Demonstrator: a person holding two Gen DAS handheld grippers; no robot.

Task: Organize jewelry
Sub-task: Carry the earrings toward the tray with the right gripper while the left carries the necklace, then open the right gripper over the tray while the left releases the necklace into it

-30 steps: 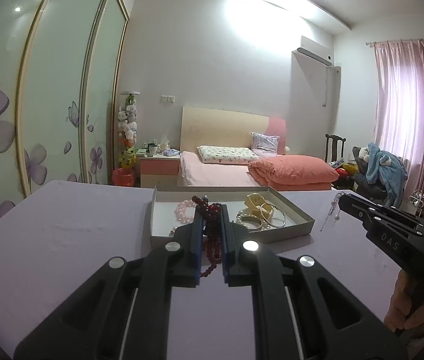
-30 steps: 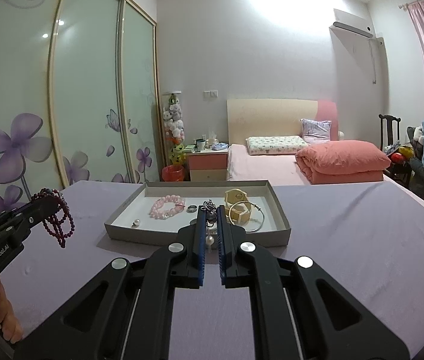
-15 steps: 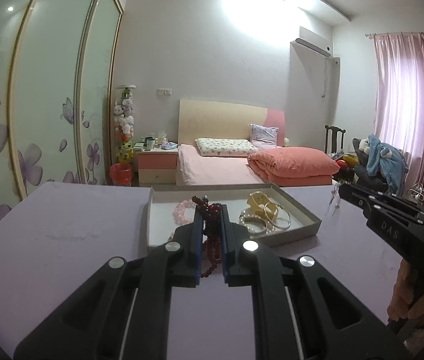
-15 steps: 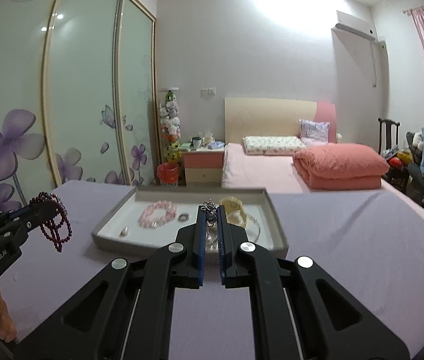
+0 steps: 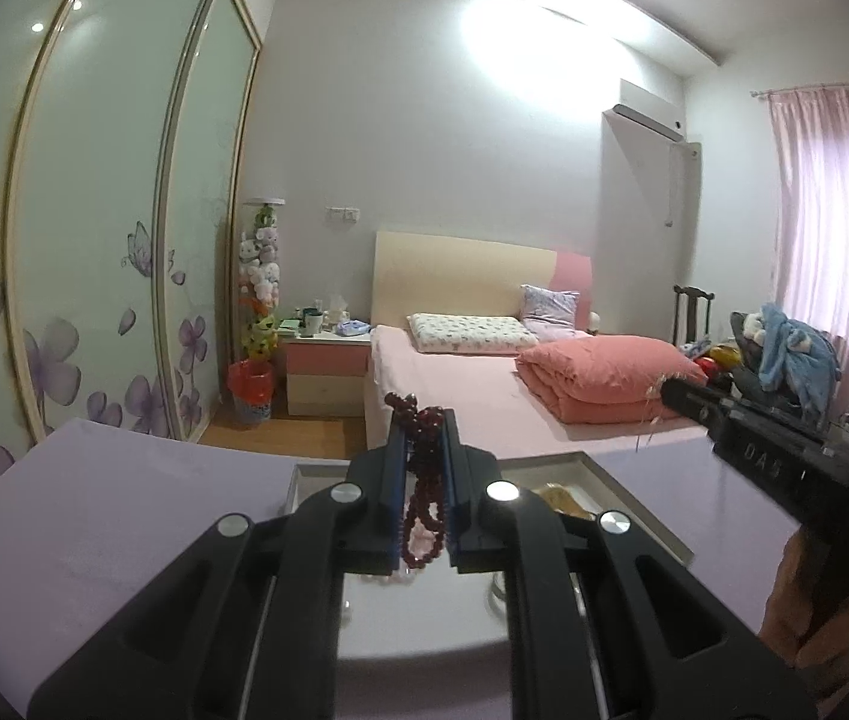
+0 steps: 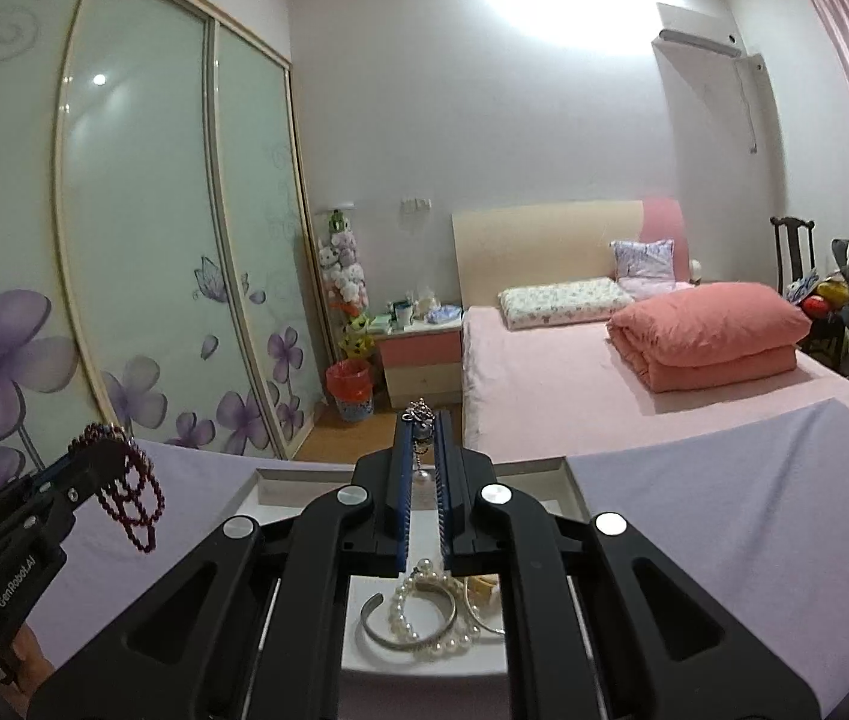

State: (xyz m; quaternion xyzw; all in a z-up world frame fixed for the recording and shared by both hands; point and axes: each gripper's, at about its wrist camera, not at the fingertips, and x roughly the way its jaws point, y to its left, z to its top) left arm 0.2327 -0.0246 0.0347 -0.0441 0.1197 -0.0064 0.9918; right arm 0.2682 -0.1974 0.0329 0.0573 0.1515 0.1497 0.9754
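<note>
Both tools point slightly downward over the tray on the lilac worktop: left tool clamped on the dark red bead necklace, right tool clamped on the silver pendant chain.

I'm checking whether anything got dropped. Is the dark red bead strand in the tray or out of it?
Out. The dark red bead strand hangs pinched between the left gripper's fingers, dangling above the tray.

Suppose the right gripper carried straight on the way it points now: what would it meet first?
Probably nothing near: the right gripper, shut on a silver necklace, aims past the tray's far rim. Beyond lie the floor and bed; depth is unclear.
</note>
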